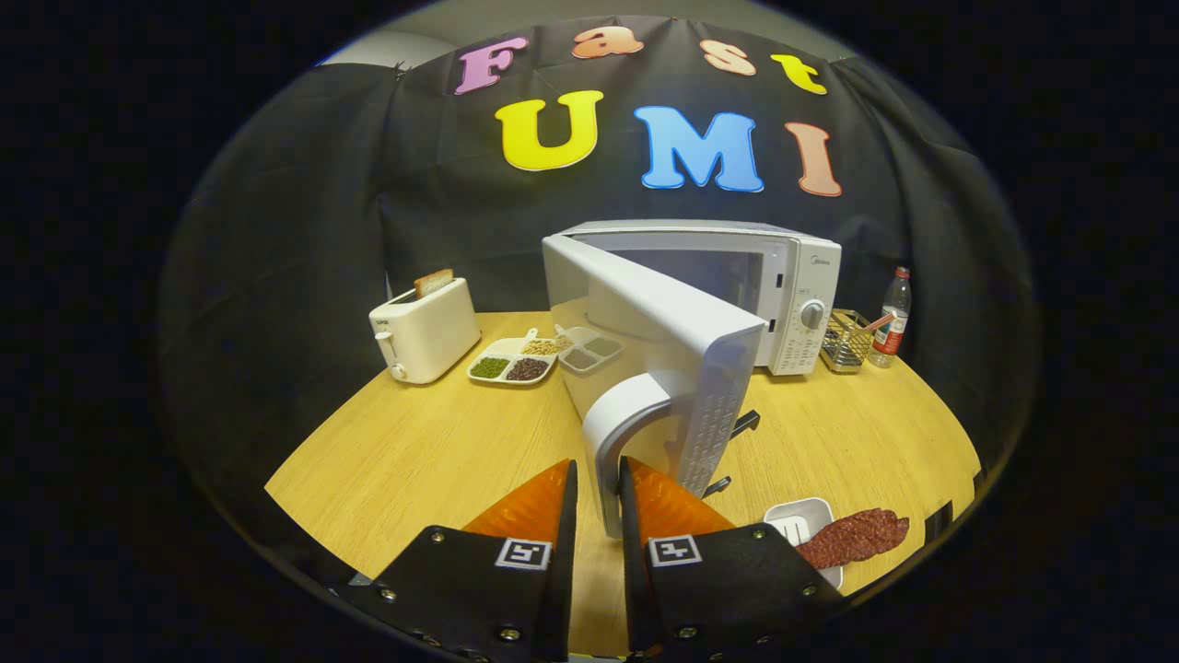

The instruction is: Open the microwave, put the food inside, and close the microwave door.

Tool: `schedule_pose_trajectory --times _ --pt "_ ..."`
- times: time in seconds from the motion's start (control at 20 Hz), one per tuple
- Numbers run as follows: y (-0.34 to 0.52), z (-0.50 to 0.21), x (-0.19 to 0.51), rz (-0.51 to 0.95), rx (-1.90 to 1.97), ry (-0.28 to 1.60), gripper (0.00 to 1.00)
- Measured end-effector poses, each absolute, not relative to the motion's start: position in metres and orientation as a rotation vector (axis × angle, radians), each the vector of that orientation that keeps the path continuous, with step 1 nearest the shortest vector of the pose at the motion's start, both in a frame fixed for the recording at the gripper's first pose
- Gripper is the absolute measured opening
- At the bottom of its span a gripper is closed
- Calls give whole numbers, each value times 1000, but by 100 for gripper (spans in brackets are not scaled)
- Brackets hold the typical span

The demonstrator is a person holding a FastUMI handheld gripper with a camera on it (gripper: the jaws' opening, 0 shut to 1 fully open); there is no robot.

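The microwave (792,276) has a smooth, glossy white plastic shell, and its open door (659,350) mirrors the divided tray (511,359). The table (442,451) shows matt, light wood grain. The toaster (424,331) looks smooth plastic. The rack (846,341) is shiny metal wire. The bottle (892,318) is clear plastic.

White microwave (737,276) with door (663,368) and pale grey handle (622,433), white toaster (426,331), light wood-grain bench (442,451), dark red-brown food (852,537) on white dish (799,517), red-labelled bottle (892,318), gripper (599,502) fingers flanking handle.
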State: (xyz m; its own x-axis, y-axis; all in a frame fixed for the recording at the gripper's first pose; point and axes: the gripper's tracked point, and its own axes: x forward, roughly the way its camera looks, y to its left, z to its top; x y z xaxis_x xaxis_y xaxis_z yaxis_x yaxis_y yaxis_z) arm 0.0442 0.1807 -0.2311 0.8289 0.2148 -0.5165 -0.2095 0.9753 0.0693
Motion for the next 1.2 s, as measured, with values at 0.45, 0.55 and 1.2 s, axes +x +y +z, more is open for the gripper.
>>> schedule_pose_trajectory --times 0.45,0.55,1.2 --pt "234 -230 26 319 -64 544 24" --pt "247 -228 21 347 -53 541 26" --pt "285 -131 -22 731 78 351 63"
